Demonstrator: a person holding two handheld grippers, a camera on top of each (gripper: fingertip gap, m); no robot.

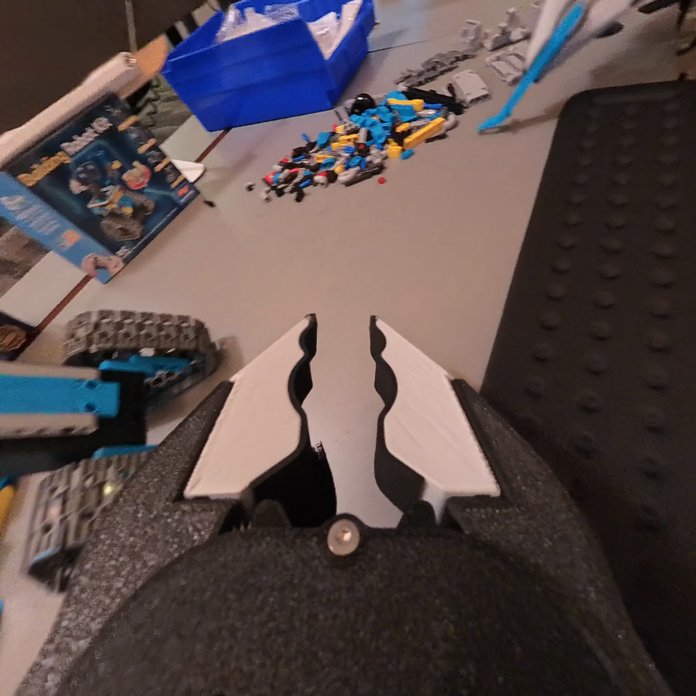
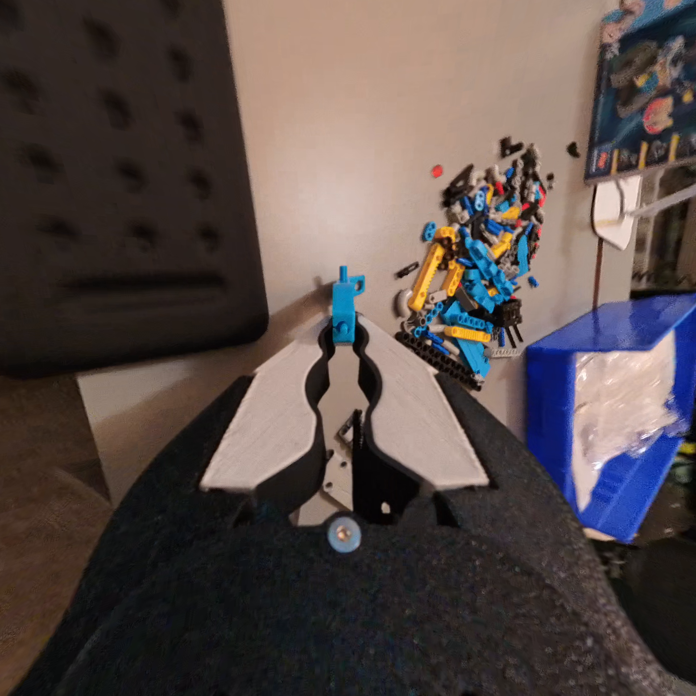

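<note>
My left gripper (image 1: pixel 342 320) is open with nothing between its pads, above the bare grey table (image 1: pixel 339 256). A part-built tracked model (image 1: pixel 124 361) with grey treads and light blue beams lies just to its left. My right gripper (image 2: pixel 343 327) is shut on a small light blue brick piece (image 2: pixel 344 305) that sticks up from the fingertips, with a pin on top. The pile of loose blue, yellow, black and grey brick pieces (image 2: pixel 486 271) lies to the right of it; it also shows far ahead in the left wrist view (image 1: pixel 361 150).
A black dimpled chair back (image 1: pixel 610 301) stands at the right in the left wrist view and at the left in the right wrist view (image 2: pixel 113 169). A blue bin (image 1: pixel 271 64) holds clear bags. The printed set box (image 1: pixel 86 188) stands at the left table edge. The tips of one gripper are about 30 cm away from the tips of the other.
</note>
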